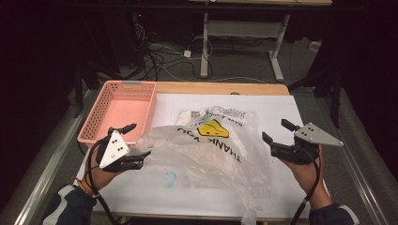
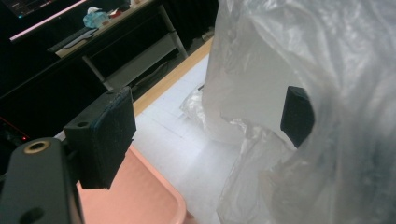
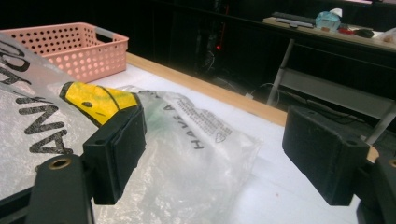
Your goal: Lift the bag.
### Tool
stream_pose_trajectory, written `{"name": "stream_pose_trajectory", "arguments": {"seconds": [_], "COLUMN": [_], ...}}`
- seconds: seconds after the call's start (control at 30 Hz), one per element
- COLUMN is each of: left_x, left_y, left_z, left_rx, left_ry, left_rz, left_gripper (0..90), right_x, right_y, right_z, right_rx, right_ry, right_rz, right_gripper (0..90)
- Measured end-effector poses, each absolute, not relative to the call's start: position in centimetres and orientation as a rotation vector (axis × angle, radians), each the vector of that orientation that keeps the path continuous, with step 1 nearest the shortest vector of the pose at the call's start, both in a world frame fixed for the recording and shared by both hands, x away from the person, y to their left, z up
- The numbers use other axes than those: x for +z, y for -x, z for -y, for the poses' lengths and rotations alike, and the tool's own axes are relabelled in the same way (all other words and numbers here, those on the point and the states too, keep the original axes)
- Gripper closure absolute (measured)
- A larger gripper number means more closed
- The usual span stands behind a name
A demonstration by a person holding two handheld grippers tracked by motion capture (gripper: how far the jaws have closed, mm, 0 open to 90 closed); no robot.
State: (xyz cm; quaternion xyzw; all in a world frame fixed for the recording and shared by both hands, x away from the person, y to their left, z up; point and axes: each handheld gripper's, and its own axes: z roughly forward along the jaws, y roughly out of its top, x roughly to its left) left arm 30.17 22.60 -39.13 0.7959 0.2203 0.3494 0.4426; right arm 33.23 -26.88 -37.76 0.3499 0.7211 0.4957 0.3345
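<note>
While the white table (image 1: 281,105) carries everything, a clear plastic bag (image 1: 206,150) lies crumpled across its middle, right of the pink basket (image 1: 123,108) at the far left. The left gripper (image 1: 136,143) stands wide, one jaw inside the bag's lifted film. The right gripper (image 1: 274,132) gapes wide, holding nothing, beside the bag's right edge.

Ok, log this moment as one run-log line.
left gripper: open, one jaw behind plastic bag film | right gripper: open, empty, beside bag | pink basket: empty
</note>
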Motion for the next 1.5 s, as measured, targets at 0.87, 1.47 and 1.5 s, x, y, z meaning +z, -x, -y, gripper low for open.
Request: {"name": "stream_pose_trajectory", "arguments": {"seconds": [0.87, 1.47, 1.5], "left_x": [-44.1, -45.0, -45.0], "left_y": [-27.2, -27.0, -27.0], "left_z": [-23.6, -23.5, -23.5], "left_rx": [0.829, 0.809, 0.809], "left_ry": [-2.049, -2.062, -2.064], "left_rz": [-0.568, -0.576, -0.575], "left_gripper": [17.5, 17.5, 17.5], "right_x": [-43.5, -44.6, -44.6], "right_y": [-29.1, -28.2, -28.2], "right_z": [25.4, 24.6, 24.6], "right_rx": [1.210, 1.166, 1.165], "right_ry": [-0.817, -0.782, -0.783], "right_rz": [-2.006, -2.067, -2.067], "right_gripper": [20.5, 20.1, 20.1]}}
